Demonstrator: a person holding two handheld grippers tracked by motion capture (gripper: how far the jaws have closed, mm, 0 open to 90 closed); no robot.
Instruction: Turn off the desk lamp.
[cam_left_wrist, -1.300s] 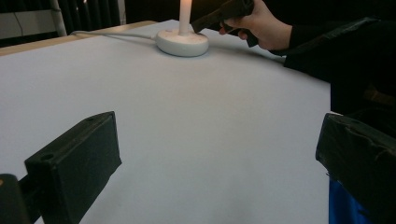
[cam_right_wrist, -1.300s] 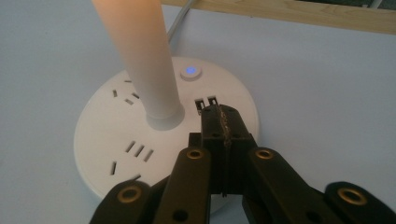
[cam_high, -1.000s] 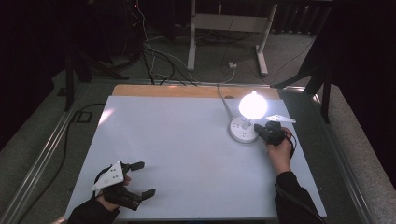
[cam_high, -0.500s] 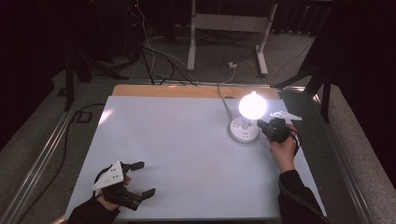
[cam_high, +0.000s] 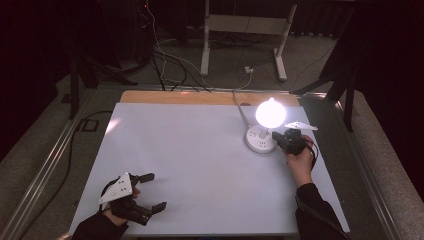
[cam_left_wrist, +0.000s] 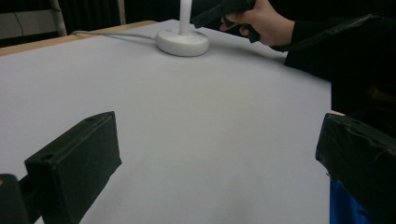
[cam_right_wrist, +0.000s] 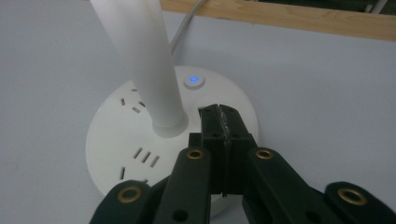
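Two grippers | left gripper (cam_high: 150, 192) agape | right gripper (cam_right_wrist: 219, 122) closed (empty) over lamp base (cam_right_wrist: 116, 154), bulb (cam_high: 270, 113) glare-blurred

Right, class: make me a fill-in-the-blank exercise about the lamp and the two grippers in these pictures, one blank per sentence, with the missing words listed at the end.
1. The lamp on the white table is switched ____.
2. The small button on the lamp's round base glows ____.
3. The right gripper hangs above the base with its jaws ____.
4. The left gripper, near the table's front edge, has its jaws ____.

Missing words: on; blue; shut; open
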